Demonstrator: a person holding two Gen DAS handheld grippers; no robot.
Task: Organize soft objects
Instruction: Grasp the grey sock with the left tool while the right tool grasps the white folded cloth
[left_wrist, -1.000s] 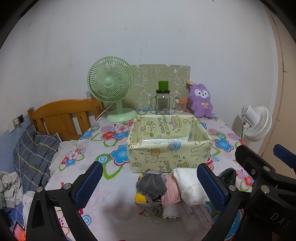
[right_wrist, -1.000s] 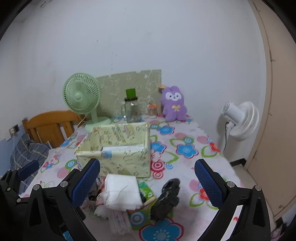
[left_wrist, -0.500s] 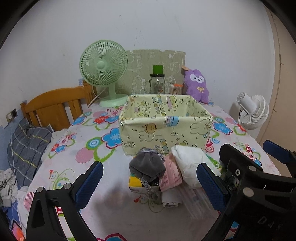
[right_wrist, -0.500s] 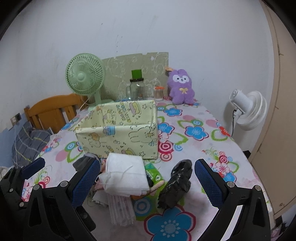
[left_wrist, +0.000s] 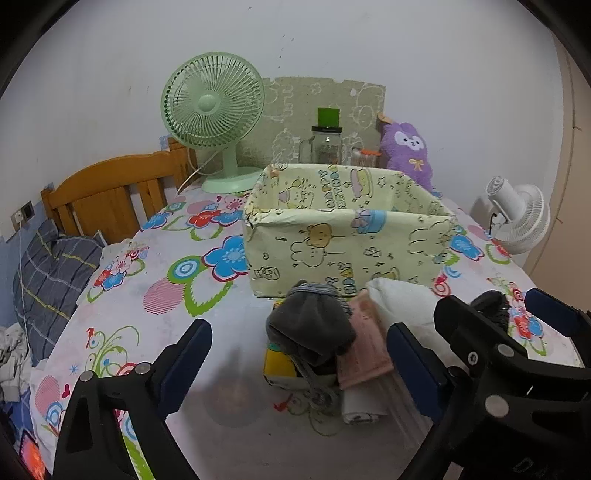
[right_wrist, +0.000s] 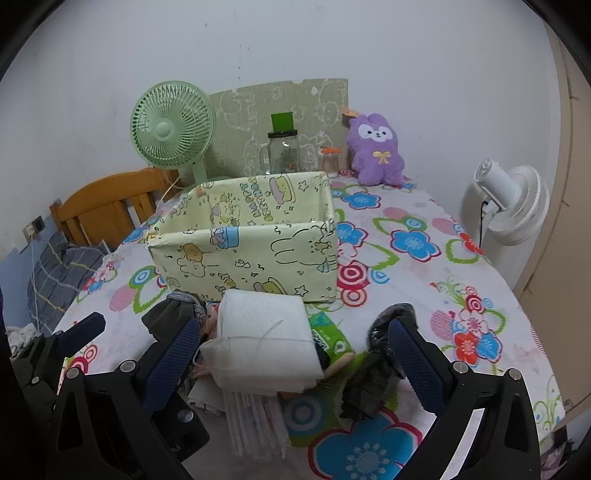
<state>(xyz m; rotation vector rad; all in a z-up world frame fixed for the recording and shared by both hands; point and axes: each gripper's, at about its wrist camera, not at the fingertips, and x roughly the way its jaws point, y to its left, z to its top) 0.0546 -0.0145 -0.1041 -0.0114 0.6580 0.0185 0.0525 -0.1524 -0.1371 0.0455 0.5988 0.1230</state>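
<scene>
The left gripper (left_wrist: 299, 365) is hovering with its blue-padded fingers spread wide and nothing between them. Straight ahead of it, just past the fingertips, a grey sock (left_wrist: 308, 326) is slumping on top of a yellow packet (left_wrist: 277, 363), with a pink cloth (left_wrist: 364, 349) lying against its right side. A folded white cloth (left_wrist: 402, 302) is sitting further right, close in front of the left gripper's right finger.

The right gripper (right_wrist: 291, 354) is also standing wide open and gripping nothing. The folded white cloth (right_wrist: 267, 341) is lying between its two fingers, slightly ahead of them, though whether the left pad is touching the pile is hard to judge from this angle. A green packet (right_wrist: 327, 336) is peeking out beside the cloth, and a crumpled black bag (right_wrist: 373, 376) is lying just inside the right finger. Clear plastic sleeves (right_wrist: 255, 421) are fanning out beneath the cloth, nearest the camera.

Beyond the pile, ahead of both grippers, a pale yellow fabric box (left_wrist: 347, 229) with cartoon prints is standing open on the flowered tablecloth (left_wrist: 155, 280). Far behind it, a green desk fan (left_wrist: 214, 114), a glass jar (left_wrist: 327, 149) and a purple plush toy (left_wrist: 408, 153) are lining the wall.
</scene>
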